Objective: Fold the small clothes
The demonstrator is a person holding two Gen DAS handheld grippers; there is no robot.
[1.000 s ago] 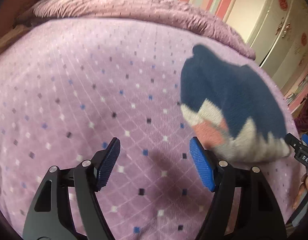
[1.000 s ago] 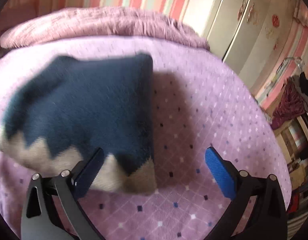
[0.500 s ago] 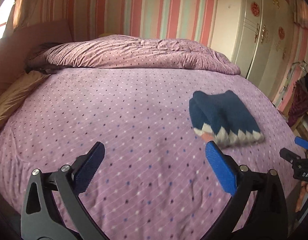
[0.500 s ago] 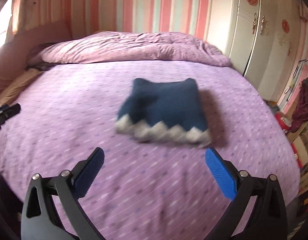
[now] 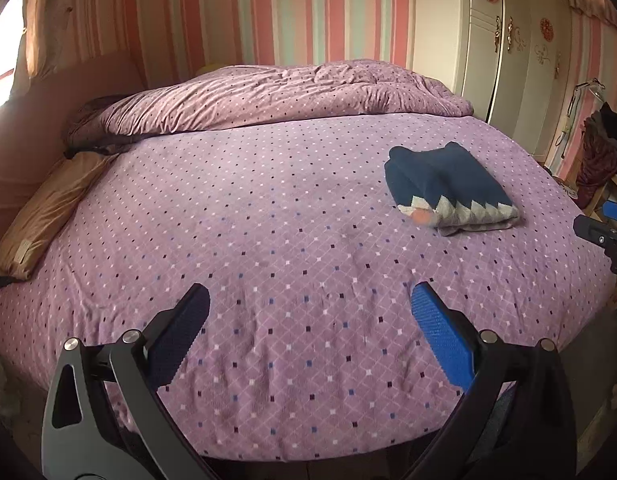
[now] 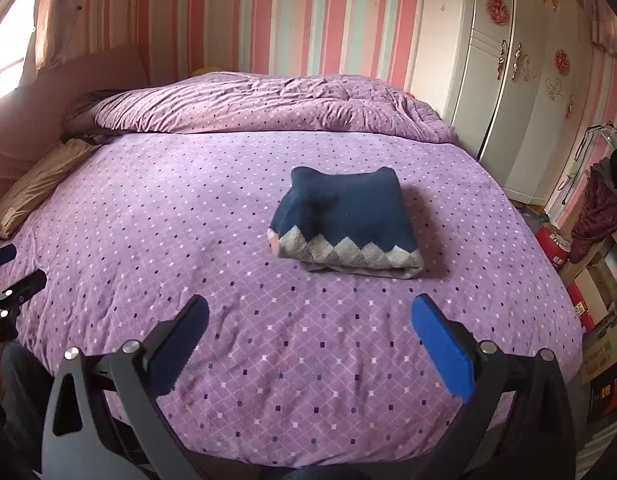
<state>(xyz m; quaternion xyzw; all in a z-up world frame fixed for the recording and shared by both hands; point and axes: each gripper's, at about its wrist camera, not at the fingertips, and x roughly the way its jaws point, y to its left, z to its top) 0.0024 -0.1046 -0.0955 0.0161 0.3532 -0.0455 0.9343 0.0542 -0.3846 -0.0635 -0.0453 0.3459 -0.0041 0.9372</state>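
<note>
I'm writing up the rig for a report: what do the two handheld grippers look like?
Both look alike. The left gripper and the right gripper each have two matte black fingers that splay outward, with triangular cut-outs and round silver bolts. Each finger ends in a flat, textured blue pad. No cables, markings or sleeves are visible.

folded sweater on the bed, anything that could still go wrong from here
1. The folded sweater lies free on the soft purple bedspread; a nudge could loosen its layers.
2. A pink patch pokes out at its near-left corner, so the fold looks slightly uneven.
3. Both the left gripper and right gripper hang open, so neither would steady it.
</note>
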